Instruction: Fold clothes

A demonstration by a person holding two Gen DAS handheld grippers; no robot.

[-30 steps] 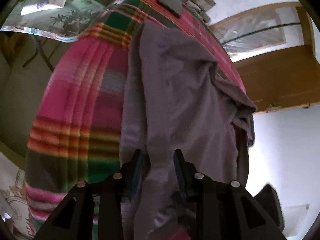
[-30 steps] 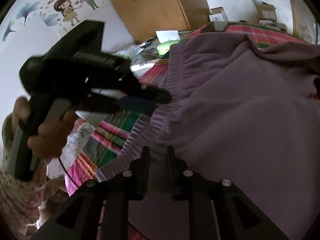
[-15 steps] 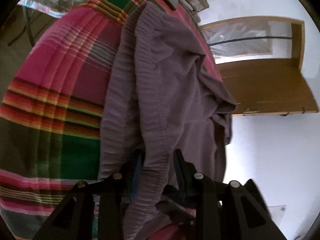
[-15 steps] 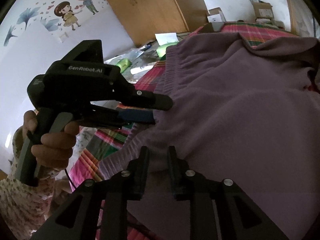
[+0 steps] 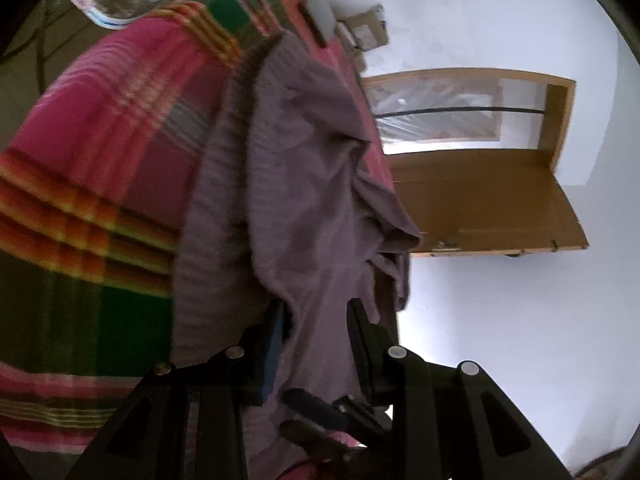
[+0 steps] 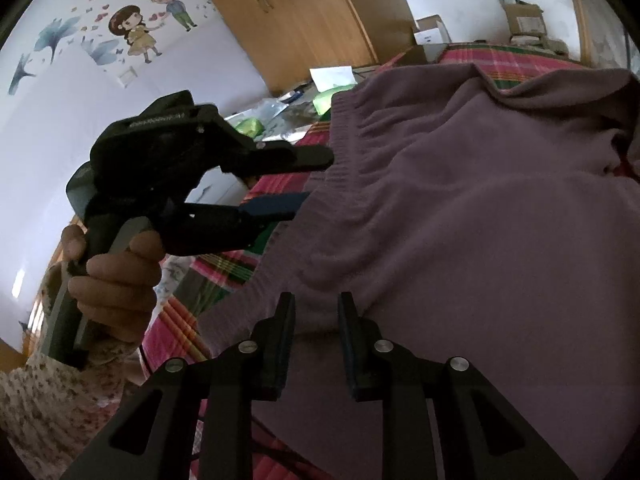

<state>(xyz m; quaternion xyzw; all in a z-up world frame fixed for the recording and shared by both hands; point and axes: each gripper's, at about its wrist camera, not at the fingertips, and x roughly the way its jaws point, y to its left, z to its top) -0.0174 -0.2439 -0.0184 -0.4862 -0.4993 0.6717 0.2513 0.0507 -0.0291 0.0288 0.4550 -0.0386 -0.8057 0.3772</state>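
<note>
A: What has changed at the right gripper (image 6: 316,320)?

B: Its jaws have just been opening; the purple garment (image 6: 460,240) lies between them, no longer pinched.

A: And the left gripper (image 5: 316,320)?

B: Clamped on the ribbed hem, as before, lifting it off the plaid blanket (image 5: 100,152) near its edge.

A: Meaning?

B: Probably a regrip before the next fold.

Plaid blanket (image 5: 120,152) on bed; purple garment (image 6: 460,240) lies on it.
</note>
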